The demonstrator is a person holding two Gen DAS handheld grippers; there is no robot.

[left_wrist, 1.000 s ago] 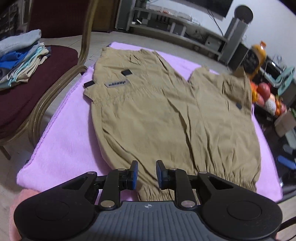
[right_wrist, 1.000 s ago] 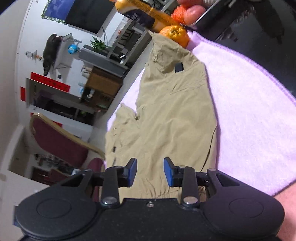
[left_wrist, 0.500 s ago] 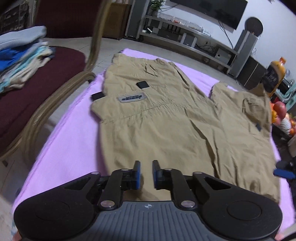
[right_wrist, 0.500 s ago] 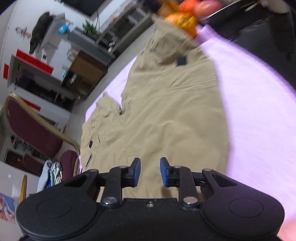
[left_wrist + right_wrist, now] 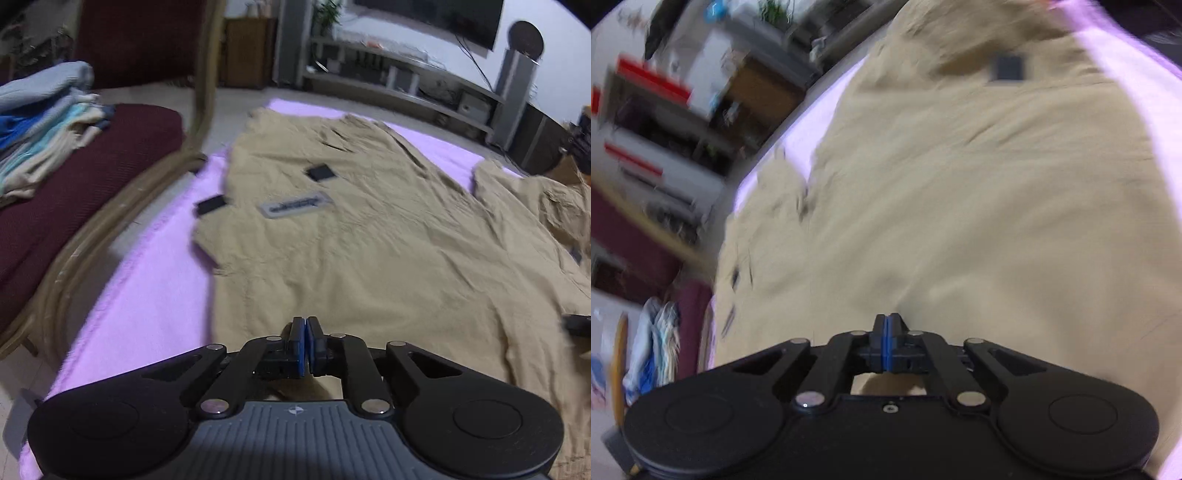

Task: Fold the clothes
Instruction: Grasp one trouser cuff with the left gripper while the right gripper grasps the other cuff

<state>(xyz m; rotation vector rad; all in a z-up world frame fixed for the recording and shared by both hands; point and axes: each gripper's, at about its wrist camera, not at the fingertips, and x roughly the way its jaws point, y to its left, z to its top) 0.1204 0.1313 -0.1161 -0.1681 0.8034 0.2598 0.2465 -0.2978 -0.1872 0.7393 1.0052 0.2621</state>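
Note:
Tan trousers [image 5: 369, 240] lie flat on a pink blanket [image 5: 147, 295], waist far, cuffs toward me. My left gripper [image 5: 305, 328] sits low at the near end of the left leg. Its jaws stand a thin slit apart and are opening slightly, with the cuff cloth bunched between and under the pads. The right wrist view is blurred. In it my right gripper [image 5: 886, 325] rests at the near end of the other leg of the trousers [image 5: 960, 203]. Its pads are pressed together on the cloth, which shows under the fingers.
A dark red chair [image 5: 92, 177] with a wooden frame stands left of the blanket and holds a pile of folded clothes [image 5: 44, 122]. A low TV shelf [image 5: 406, 81] and a tall speaker [image 5: 517, 74] line the far wall. The blanket's edge [image 5: 1108, 48] runs along the right.
Both grippers have come down and forward to the trousers' near cuffs. Their jaws, open a finger's width before, have closed. The right wrist view has become blurred.

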